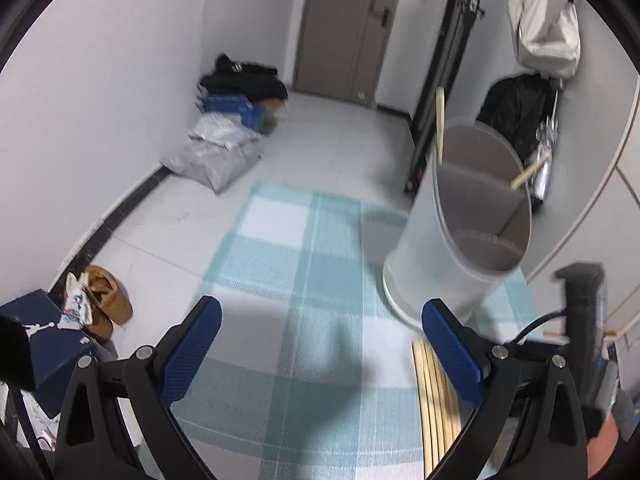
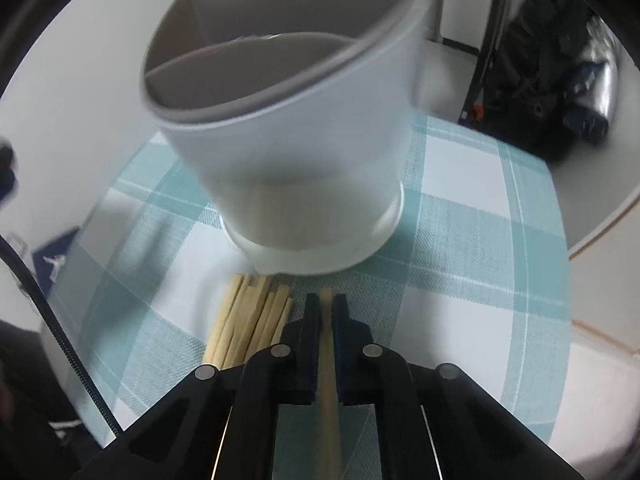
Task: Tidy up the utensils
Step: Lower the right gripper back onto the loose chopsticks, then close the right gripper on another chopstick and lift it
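Blue-padded left gripper (image 1: 320, 344) hangs with jaws wide apart over the teal-and-white checked tablecloth (image 1: 304, 240). Loose pale wooden chopsticks (image 2: 250, 316) lie just before the white divided plastic utensil holder (image 2: 296, 136). Black right gripper (image 2: 327, 300) is clamped on a single wooden chopstick (image 2: 329, 380).

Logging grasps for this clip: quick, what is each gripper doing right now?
Left gripper: open, nothing between its fingers.
Right gripper: closed on one chopstick.
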